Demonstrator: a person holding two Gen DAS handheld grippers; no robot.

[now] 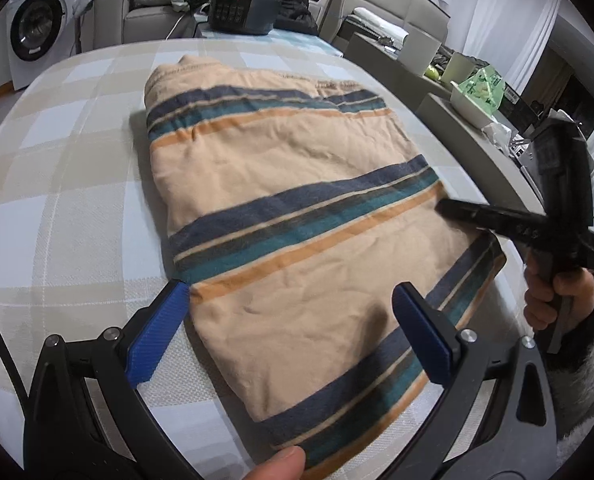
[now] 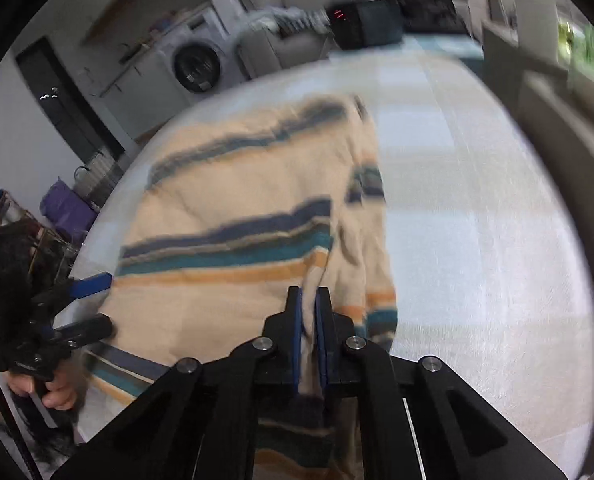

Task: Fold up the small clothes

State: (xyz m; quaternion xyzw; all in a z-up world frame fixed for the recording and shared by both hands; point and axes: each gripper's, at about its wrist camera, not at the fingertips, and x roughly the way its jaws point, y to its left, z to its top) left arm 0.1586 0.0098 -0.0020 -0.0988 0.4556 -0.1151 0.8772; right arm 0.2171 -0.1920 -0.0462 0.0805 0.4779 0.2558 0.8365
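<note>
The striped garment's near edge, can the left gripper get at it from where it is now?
Probably yes. The left gripper stands open with the striped garment between its fingers, nothing blocking it. The right gripper pinches cloth off to the side.

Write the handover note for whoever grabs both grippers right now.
Right gripper: shut on a pinch of the striped garment at its right edge.
Left gripper: open, fingers either side of the garment's near edge, not gripping.
Garment lies partly folded on the checked table.
Done: sides look folded in, right edge pinched.
Left: carry the pinched edge across, finish the fold, flatten.
</note>
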